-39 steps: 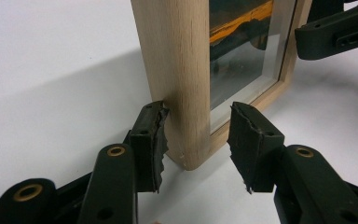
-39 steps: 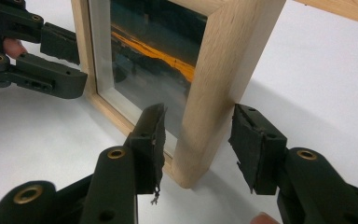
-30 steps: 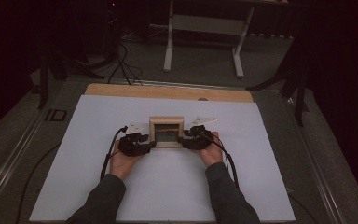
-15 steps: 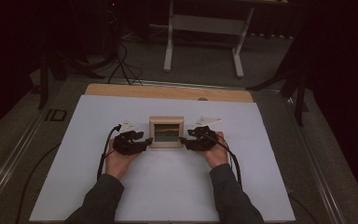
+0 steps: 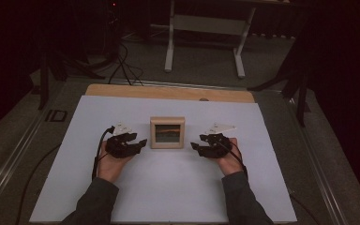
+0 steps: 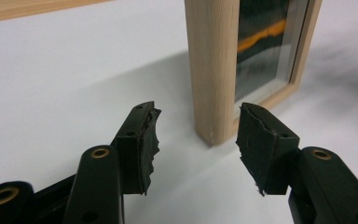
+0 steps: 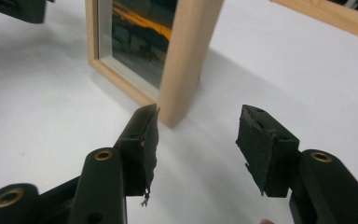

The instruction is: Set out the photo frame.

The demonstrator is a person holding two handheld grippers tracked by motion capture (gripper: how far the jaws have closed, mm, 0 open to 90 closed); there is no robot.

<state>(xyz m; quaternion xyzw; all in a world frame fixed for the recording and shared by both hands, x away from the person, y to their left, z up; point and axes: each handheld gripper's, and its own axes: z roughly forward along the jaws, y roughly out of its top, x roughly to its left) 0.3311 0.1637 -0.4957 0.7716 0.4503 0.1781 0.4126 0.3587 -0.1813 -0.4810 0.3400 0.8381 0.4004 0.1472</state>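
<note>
So the wooden picture frame point(image 5: 167, 132) is standing upright near the middle of the counter point(image 5: 178, 197), on the white sheet, with a hand on each side of it. Looks to me like the main job, getting it stood up, is pretty much done, since it's balancing on its bottom edge with nothing holding it.

Left gripper point(image 5: 139, 142) is sitting just beside the frame's left edge, right gripper point(image 5: 196, 146) a bit further off on the other side. Neither is touching it. The fingers on both are spread wide; the left ones have just been opening, and the right ones were opening a moment ago too, with nothing between them. In the left gripper view the frame's side post point(image 6: 213, 70) is rising just past the finger pads point(image 6: 145, 140) with a clear gap, and in the right gripper view the frame's corner point(image 7: 179, 88) is just ahead of the left pad point(image 7: 145, 144), not pinched.

What's left, I'd guess, is just pulling the hands clear without bumping it, maybe a small nudge if it needs squaring up.

Orientation: the glass front with the dark picture and orange streak point(image 6: 261, 37) is facing toward the person. It's close to square, so there's hardly a long axis, maybe a touch wider than tall, running left to right across the counter.
</note>
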